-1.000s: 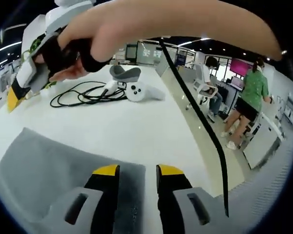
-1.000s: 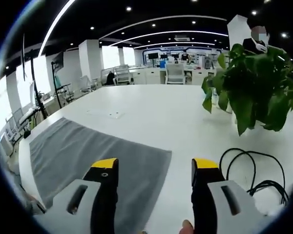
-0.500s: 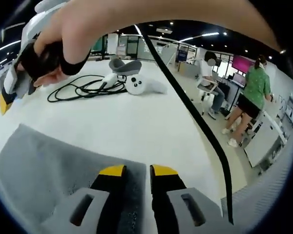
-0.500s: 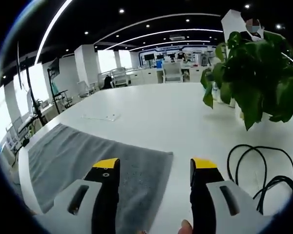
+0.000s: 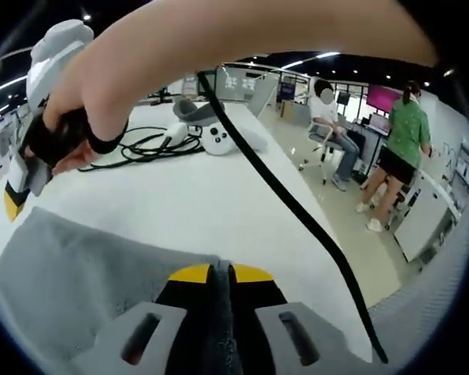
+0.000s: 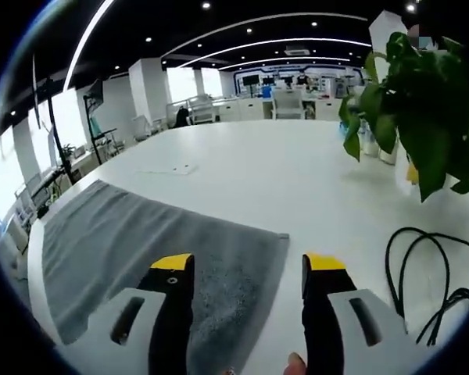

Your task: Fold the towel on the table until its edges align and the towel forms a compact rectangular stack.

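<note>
1. The setting is a large open office with dark ceilings and strip lights; a long white bench (image 6: 242, 180) carries the things.
2. A grey towel (image 6: 141, 250) lies spread flat on the bench near its edge, shown in the right gripper view with one corner reaching between that view's two jaws.
3. The right hand-held gripper (image 6: 248, 269) is released: its yellow-tipped jaws stand wide apart just above the towel's near corner, one over the cloth and the other over bare bench.
4. A fingertip (image 6: 295, 362) shows at the bottom edge between the jaws.
5. In the left gripper view the left hand-held gripper (image 5: 220, 273) is clenched on the towel (image 5: 78, 281): a ridge of grey cloth is pinched between the jaws, whose yellow tips nearly meet.
6. The person's arm (image 5: 242, 31) crosses the top of that view, and the hand (image 5: 66, 141) grips the other hand-held gripper at the left, its yellow tip low, beside the towel's far edge.
7. A black cable (image 5: 297, 219) runs diagonally from the top towards the lower right.
8. Farther back on the bench lie a coil of black cord (image 5: 152, 144) and a white controller (image 5: 219, 139).
9. A leafy green plant (image 6: 422, 101) stands at the right of the right gripper view, with loops of black cord (image 6: 438, 266) below it.
10. Two people (image 5: 399, 148) are on the office floor beyond the bench.
</note>
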The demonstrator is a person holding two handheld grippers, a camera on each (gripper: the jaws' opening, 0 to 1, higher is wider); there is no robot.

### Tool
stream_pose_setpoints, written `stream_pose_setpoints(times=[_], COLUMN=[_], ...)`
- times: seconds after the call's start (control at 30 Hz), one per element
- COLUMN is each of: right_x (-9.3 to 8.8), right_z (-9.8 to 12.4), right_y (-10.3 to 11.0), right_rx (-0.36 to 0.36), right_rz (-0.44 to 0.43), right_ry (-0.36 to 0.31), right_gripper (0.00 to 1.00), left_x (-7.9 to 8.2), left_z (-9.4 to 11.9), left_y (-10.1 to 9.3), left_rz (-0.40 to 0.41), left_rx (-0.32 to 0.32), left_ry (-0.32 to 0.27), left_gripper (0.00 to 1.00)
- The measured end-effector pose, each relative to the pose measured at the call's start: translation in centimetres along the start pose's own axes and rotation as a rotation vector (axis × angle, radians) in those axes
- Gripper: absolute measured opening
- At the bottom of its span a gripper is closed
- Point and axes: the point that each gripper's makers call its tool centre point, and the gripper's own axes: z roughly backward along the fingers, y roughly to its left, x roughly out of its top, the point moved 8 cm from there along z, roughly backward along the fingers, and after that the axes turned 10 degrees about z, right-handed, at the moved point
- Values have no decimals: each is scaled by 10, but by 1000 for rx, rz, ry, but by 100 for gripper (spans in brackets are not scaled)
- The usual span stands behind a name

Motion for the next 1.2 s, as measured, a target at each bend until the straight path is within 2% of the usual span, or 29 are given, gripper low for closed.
stream_pose_setpoints(times=[0.27,0.33,0.43,0.57,0.67,0.8,0.93,1.03,1.1,1.2], right_x=[-4,-3,-2,-2,-3,-7,-9,-9,-10,-8], right_z=[-15,-18,-24,-32,-37,-41,-41,-41,-42,-46], right_y=[-3,-9,-13,-11,-12,-18,-20,-23,-25,-19], right_rx=[2,-24,-47,-43,-44,-77,-78,-100,-109,-72], right_rz=[4,-35,-43,-24,-53,-55,-52,-42,12,75], right_ry=[21,5,1,19,14,43,58,62,76,78], right_gripper=[53,53,49,46,42,39,26,22,13,4], left_x=[-2,-3,-4,-4,-5,-5,-6,-5,-6,-6], left_z=[-2,-2,-1,-1,0,0,1,1,1,1], left_y=[-1,2,5,4,4,4,5,5,5,5], left_rz=[6,37,62,53,58,60,69,64,63,66], left_rx=[13,-3,-25,-28,-30,-32,-41,-49,-51,-50], left_ry=[-11,-18,-29,-30,-38,-42,-50,-53,-54,-58], left_gripper=[7,7,6,6,6,6,6,6,6,6])
